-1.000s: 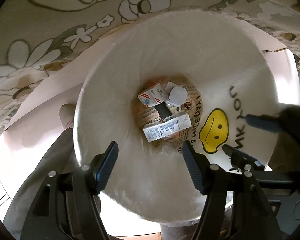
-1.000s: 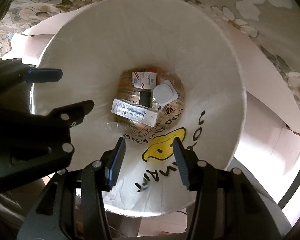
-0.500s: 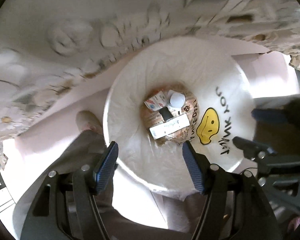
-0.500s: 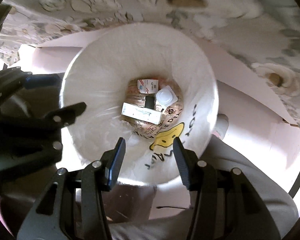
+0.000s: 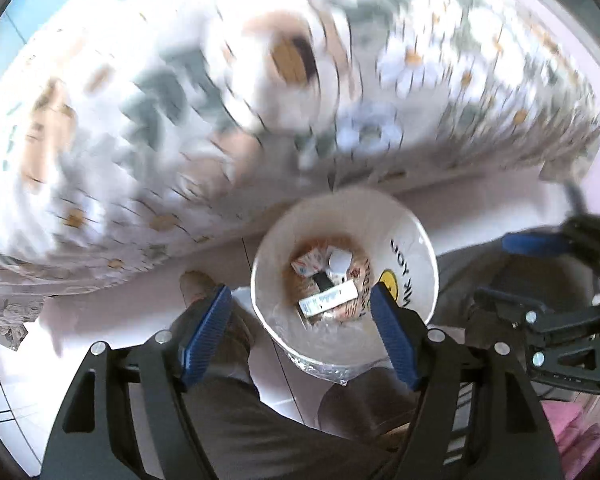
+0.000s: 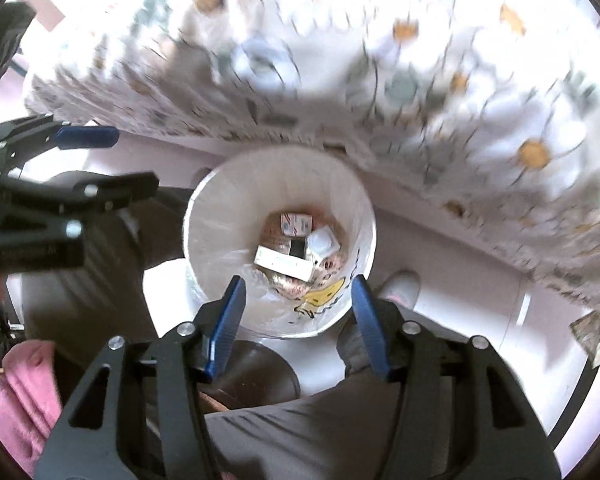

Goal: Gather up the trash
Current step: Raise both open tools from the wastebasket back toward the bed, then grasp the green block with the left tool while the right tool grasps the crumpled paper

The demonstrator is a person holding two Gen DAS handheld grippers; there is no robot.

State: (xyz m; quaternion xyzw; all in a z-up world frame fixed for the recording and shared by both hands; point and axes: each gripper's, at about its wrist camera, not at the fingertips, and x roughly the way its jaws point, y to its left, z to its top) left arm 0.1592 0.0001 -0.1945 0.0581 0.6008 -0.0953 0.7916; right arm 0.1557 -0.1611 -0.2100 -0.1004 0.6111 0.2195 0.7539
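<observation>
A white bin lined with a smiley "thank you" bag [image 5: 412,248] stands on the floor below both grippers; it also shows in the right wrist view [image 6: 220,216]. Inside lie a long white carton [image 5: 328,300] [image 6: 284,264], a small red-and-white carton [image 5: 308,264] [image 6: 296,224] and a white cup lid [image 5: 340,260] [image 6: 322,242]. My left gripper [image 5: 300,328] is open and empty, high above the bin. My right gripper [image 6: 298,324] is open and empty, also well above it.
A table with a floral cloth [image 5: 180,120] [image 6: 460,80] lies beyond the bin, blurred by motion. The person's grey trouser legs [image 5: 240,408] [image 6: 340,432] and a shoe [image 6: 400,284] are beside the bin. A pink cloth [image 6: 16,392] is at lower left.
Both grippers have risen away from the bin, which now looks much smaller. The floral tablecloth has come into view. Both stay open and empty.
</observation>
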